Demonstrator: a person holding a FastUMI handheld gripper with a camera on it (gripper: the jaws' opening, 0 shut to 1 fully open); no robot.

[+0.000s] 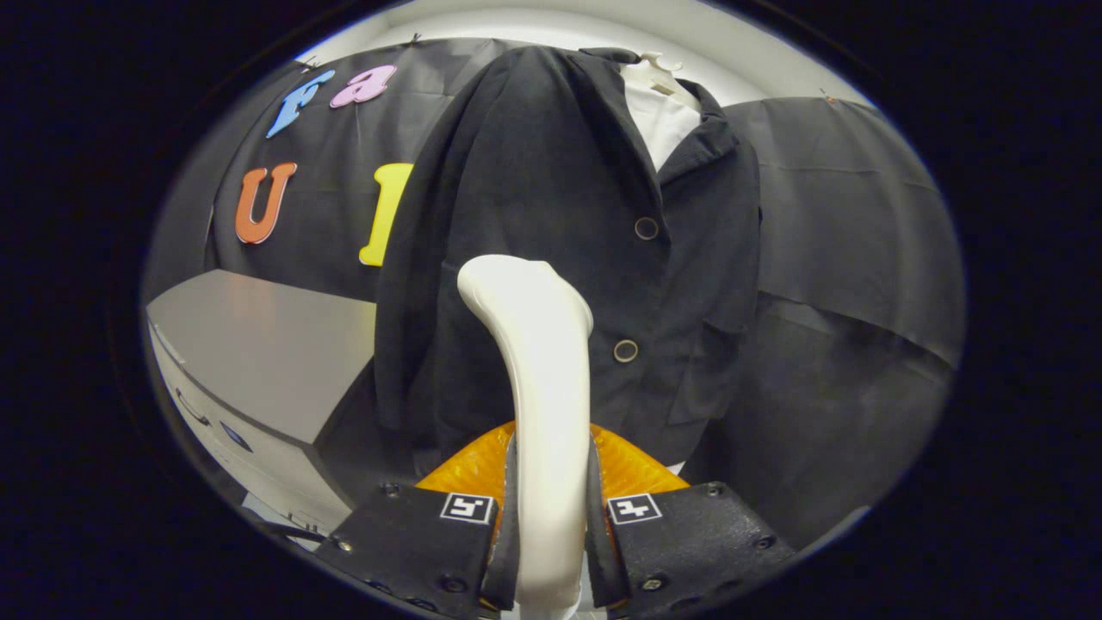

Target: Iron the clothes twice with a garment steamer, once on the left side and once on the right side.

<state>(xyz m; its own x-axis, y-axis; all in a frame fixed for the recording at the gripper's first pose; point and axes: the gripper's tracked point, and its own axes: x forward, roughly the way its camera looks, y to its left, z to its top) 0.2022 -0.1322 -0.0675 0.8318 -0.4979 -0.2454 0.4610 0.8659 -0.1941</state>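
A black jacket point(551, 189) hangs on a white hanger point(656, 67) against the booth wall, with a white garment point(659, 120) showing at its collar and two round buttons down its front. My gripper point(551, 517) is shut on the white garment steamer point(538, 379), both fingers pressing its handle. The steamer rises from between the fingers and its curved head sits in front of the jacket's left half, just left of the lower button point(626, 350). Whether the head touches the cloth I cannot tell.
A grey cabinet point(267, 344) with a flat top stands to the left of the jacket, close to its sleeve. Black cloth point(852, 284) drapes behind and to the right of the jacket.
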